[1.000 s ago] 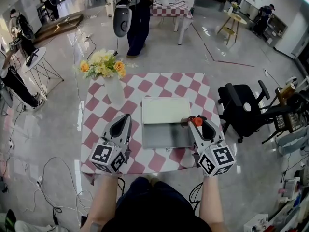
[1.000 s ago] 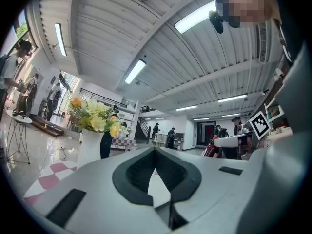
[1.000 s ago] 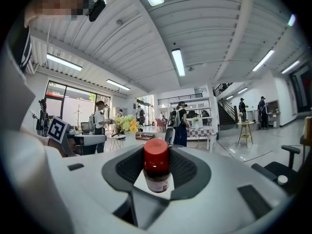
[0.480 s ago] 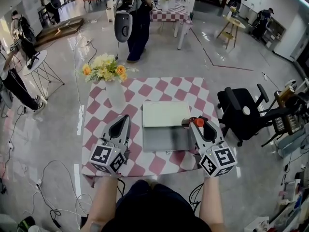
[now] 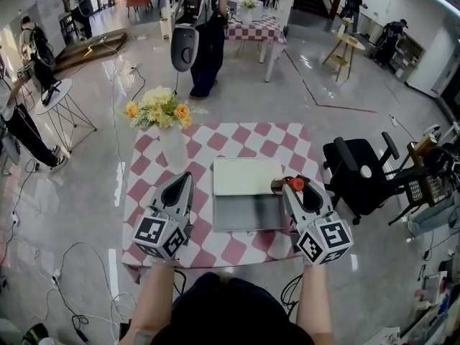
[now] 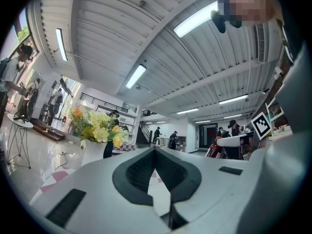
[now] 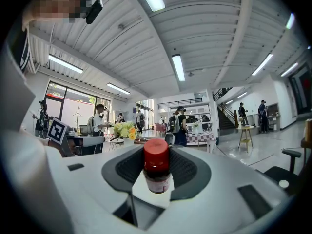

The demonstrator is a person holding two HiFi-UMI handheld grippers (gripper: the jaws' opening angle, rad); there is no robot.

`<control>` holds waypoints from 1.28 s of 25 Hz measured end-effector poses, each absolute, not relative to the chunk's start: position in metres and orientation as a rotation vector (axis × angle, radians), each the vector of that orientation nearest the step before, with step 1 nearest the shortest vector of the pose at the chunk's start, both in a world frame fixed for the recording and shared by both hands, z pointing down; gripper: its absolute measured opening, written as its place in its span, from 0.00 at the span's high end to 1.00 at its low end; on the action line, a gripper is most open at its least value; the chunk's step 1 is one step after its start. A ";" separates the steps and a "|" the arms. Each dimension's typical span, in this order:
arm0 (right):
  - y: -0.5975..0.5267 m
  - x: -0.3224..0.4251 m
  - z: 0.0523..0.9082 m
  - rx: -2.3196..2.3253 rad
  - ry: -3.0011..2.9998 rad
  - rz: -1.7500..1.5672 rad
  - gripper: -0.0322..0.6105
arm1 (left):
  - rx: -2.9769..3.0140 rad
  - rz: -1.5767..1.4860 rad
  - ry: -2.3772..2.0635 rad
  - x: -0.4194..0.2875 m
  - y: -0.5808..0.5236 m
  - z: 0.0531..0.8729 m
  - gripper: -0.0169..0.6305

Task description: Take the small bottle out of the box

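One second ago the right hand-held gripper (image 5: 295, 187) was a tiny bit further left. Now it hangs at the right edge of the open grey box (image 5: 248, 210), squeezing the small red-capped bottle (image 7: 157, 169). The left hand-held gripper (image 6: 155, 152) is closed on nothing.

No text, number or brand can be read anywhere (the label on the small bottle (image 7: 157, 168) is too blurred to read).

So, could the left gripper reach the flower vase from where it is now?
Probably yes: the left gripper is empty and shut, and only bare tablecloth lies between it and the vase.
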State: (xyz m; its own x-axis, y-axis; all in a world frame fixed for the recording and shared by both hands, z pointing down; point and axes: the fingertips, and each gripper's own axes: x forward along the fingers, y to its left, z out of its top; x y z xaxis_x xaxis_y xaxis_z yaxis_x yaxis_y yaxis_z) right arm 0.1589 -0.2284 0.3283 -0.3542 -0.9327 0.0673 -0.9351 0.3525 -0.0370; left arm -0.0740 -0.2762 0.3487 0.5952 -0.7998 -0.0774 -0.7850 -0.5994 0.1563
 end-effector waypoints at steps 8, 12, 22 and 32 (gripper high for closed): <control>-0.232 0.158 0.322 1.774 -2.563 0.085 0.71 | 2.719 -0.237 -1.355 -0.075 -0.281 0.339 0.97; -0.233 0.160 0.320 1.786 -2.569 0.083 0.71 | 2.723 -0.239 -1.353 -0.075 -0.282 0.339 0.97; -0.230 0.161 0.318 1.798 -2.561 0.085 0.71 | 2.721 -0.227 -1.341 -0.075 -0.280 0.339 0.97; -0.229 0.161 0.320 1.797 -2.563 0.095 0.71 | 2.717 -0.210 -1.334 -0.075 -0.279 0.347 0.97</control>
State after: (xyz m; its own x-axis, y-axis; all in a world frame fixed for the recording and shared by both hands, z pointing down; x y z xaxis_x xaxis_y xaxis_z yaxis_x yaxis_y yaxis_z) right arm 0.1611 -0.2289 0.3202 -0.3417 -0.9388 0.0427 -0.9394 0.3399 -0.0438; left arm -0.0745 -0.2791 0.3470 0.6049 -0.7926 -0.0766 -0.7778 -0.6087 0.1567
